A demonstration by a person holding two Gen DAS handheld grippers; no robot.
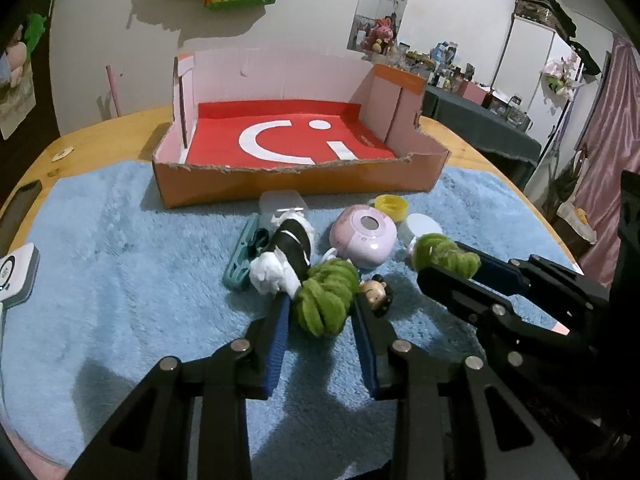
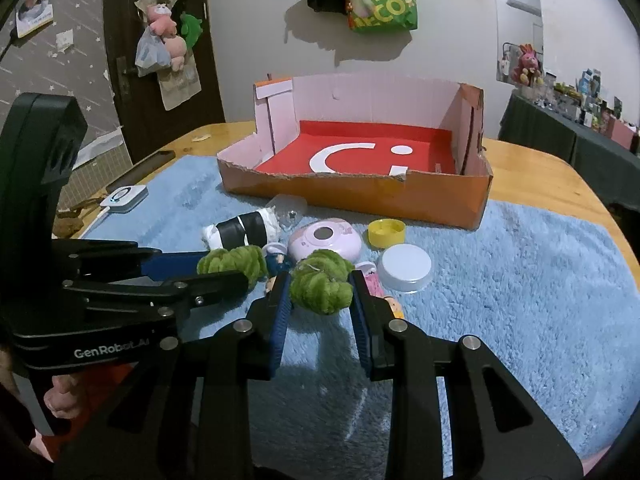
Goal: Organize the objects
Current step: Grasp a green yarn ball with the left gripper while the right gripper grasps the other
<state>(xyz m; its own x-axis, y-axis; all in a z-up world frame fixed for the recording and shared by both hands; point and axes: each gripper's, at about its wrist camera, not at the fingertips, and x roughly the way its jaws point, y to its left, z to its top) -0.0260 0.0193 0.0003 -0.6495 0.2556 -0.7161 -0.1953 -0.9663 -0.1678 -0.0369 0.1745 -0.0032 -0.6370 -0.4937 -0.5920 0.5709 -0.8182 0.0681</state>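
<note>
**Two green yarn bundles gripped in front of the orange box**

Left hand-held gripper [image 1: 320, 304]: black frame, blue ribbed pads. It is closing narrow around a fuzzy green yarn bundle [image 1: 326, 300] and the pads are pressing its sides. The bundle is sitting low over the fluffy light-blue mat [image 1: 120, 248], just beside a small wooden doll head with black hair [image 1: 378, 290].

Right hand-held gripper [image 2: 320, 286]: same build, clamping a second fuzzy green yarn bundle [image 2: 322, 280] between its pads. This bundle is hanging near a white round plastic lid [image 2: 406, 266] and a pink-striped small figure [image 2: 374, 280].

Remaining items lying on the mat, between the grippers and the box:
- black-and-white rolled cloth bundle [image 1: 286, 254], lying beside a teal plastic clip [image 1: 244, 258]
- clear plastic container [image 1: 282, 202], touching the far end of the roll
- pale pink round gadget with a grey disc on top [image 1: 364, 236]
- yellow plastic bottle cap [image 1: 392, 205], just in front of the box

Orange cardboard box with a torn front edge and red floor bearing a white mark [image 1: 296, 184]: standing at the far side of the mat on the wooden table [image 1: 472, 144], nothing inside it.

Edge item: white square device with a ring mark [image 2: 124, 197], resting at the mat's left border.
</note>
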